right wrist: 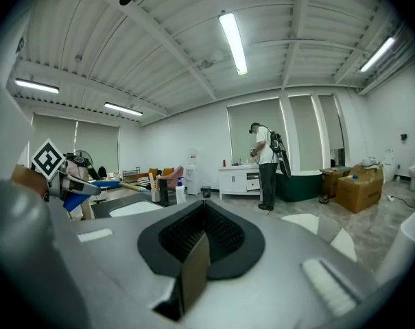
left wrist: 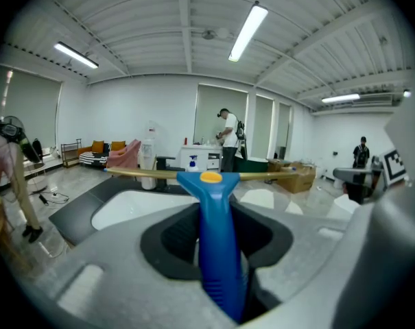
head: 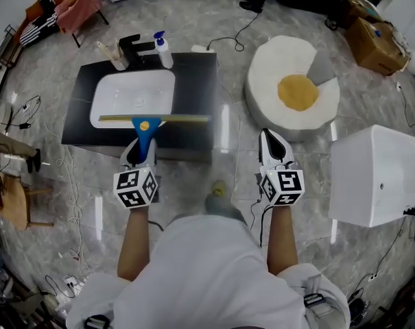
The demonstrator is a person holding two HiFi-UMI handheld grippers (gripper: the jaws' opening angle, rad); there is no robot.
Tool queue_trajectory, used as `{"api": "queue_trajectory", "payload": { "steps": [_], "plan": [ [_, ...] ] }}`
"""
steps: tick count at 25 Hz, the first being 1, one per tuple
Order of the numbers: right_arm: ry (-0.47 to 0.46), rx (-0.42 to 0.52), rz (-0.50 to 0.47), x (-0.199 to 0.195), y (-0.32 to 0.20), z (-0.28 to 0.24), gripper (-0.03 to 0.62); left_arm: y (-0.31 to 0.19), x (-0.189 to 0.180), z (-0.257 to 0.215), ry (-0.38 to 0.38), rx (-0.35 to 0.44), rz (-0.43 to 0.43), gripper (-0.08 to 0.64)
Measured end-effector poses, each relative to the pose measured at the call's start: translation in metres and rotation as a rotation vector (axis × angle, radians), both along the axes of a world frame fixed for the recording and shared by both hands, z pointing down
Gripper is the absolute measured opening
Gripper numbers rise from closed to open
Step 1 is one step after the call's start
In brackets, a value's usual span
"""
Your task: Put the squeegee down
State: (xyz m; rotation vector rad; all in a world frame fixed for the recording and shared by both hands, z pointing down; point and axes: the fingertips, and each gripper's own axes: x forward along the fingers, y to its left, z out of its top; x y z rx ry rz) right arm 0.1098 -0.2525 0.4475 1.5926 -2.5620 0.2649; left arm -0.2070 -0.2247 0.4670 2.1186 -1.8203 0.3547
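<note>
Shirt (head: 207, 273) white | left hand-held gripper (head: 143, 144) clamped on blue squeegee (head: 152, 119) handle, by sink (head: 111, 91) | right hand-held gripper (head: 271, 140) closed, empty

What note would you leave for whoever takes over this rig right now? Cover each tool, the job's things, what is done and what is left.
Left tool: shut on the blue-handled squeegee with a brass-coloured blade, held in the air at the front of the black counter with the white basin.
Right tool: shut, empty, beside the left one.
Done: squeegee not yet set down.
Left: probably lower it onto the counter, open the tool, withdraw.
</note>
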Motion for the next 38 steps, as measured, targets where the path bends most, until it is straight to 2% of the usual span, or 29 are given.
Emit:
{"api": "queue_trajectory", "payload": {
  "steps": [4, 9, 17, 27, 33, 38],
  "plan": [
    [0.038, 0.007, -0.022, 0.011, -0.035, 0.0, 0.003, -0.037, 0.016, -0.003, -0.007, 0.004, -0.004, 0.13],
    [0.018, 0.003, -0.046, 0.021, -0.072, -0.002, 0.003, -0.073, 0.031, -0.004, -0.052, 0.002, -0.004, 0.13],
    [0.012, -0.005, -0.075, 0.012, -0.113, 0.002, 0.003, -0.115, 0.031, 0.0, -0.049, -0.01, -0.019, 0.13],
    [0.027, -0.002, -0.078, -0.008, -0.146, -0.001, 0.003, -0.157, 0.018, 0.014, 0.015, -0.031, -0.015, 0.131],
    [0.043, -0.01, -0.054, -0.021, -0.162, 0.006, 0.003, -0.189, 0.02, 0.029, 0.018, -0.049, 0.027, 0.132],
    [0.045, -0.017, -0.051, -0.032, -0.172, 0.01, 0.003, -0.216, 0.022, 0.036, 0.044, -0.065, 0.015, 0.131]
  ]
}}
